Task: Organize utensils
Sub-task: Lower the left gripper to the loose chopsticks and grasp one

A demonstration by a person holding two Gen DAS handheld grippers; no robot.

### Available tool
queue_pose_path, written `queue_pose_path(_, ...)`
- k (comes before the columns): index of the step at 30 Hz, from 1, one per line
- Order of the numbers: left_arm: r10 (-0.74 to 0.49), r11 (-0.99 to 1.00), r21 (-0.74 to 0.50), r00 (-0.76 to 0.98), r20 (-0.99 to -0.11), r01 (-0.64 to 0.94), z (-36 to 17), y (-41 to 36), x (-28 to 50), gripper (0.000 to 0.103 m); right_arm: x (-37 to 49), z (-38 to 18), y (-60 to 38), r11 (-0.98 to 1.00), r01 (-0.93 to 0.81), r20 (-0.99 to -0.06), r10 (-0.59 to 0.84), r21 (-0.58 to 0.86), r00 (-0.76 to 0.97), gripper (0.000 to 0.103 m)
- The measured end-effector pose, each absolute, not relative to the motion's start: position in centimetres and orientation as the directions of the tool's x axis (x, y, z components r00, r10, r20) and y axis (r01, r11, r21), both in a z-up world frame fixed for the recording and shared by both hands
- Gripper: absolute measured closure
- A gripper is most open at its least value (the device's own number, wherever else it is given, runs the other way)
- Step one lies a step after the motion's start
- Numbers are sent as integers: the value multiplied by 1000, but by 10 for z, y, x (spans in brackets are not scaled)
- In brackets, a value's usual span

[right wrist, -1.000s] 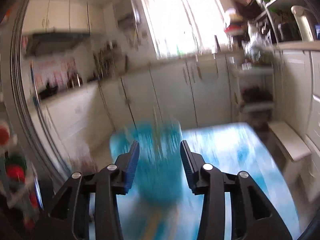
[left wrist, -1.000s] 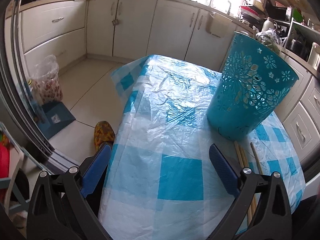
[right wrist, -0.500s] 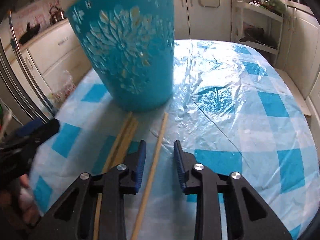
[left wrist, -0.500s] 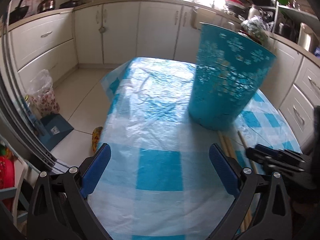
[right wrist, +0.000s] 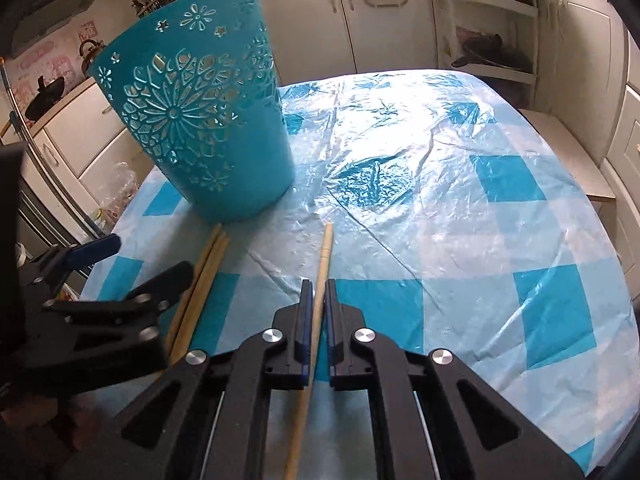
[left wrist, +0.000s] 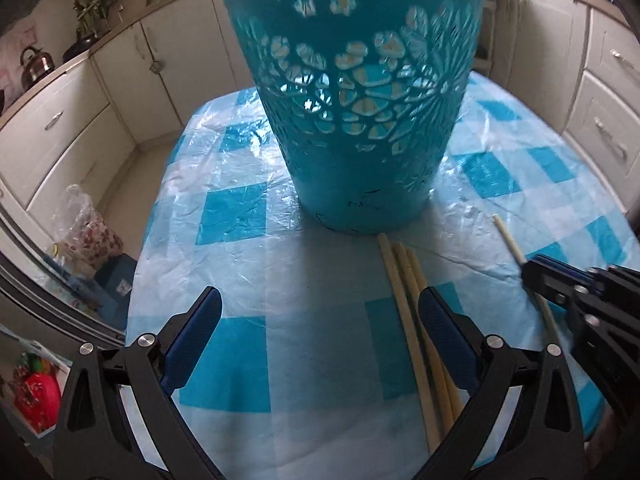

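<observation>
Right hand-held gripper (right wrist: 318, 298) clamps an unmarked chopstick (right wrist: 325, 254).

A blue-and-white checked tablecloth (right wrist: 500, 216) under clear crinkled plastic covers the table. Cream cabinets (left wrist: 132, 80) line the walls; a metal kettle (left wrist: 36, 66) sits on the counter at the left — near it, a potted plant (left wrist: 94, 12). On the floor lies a clear bag (left wrist: 86, 228) of something flower-patterned. An open shelf (right wrist: 492, 36) on the far side holds a dark pan.
</observation>
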State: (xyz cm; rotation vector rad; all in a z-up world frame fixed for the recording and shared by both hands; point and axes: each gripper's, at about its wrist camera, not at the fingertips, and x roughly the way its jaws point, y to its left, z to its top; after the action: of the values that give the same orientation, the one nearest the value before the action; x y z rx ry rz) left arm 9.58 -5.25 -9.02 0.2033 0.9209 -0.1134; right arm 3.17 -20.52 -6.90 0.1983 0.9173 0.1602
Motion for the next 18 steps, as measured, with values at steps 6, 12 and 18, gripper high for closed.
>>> queue_pose_path(6,24,980,132,577,-816,146,-96,-48,107,9,33,-69,-213,957,-58,-765,263,284,589,97)
queue_pose_path(12,3,977,127,581,-814,173,-93,-54,113,28,30,-67,-214,950,-61,-764,283,305,580,97)
queue_pose_path(18,-115,965,42,564,-818,258,-90,-65,120,82,29,-67,-215,950,-65,-765,287,307,576,97)
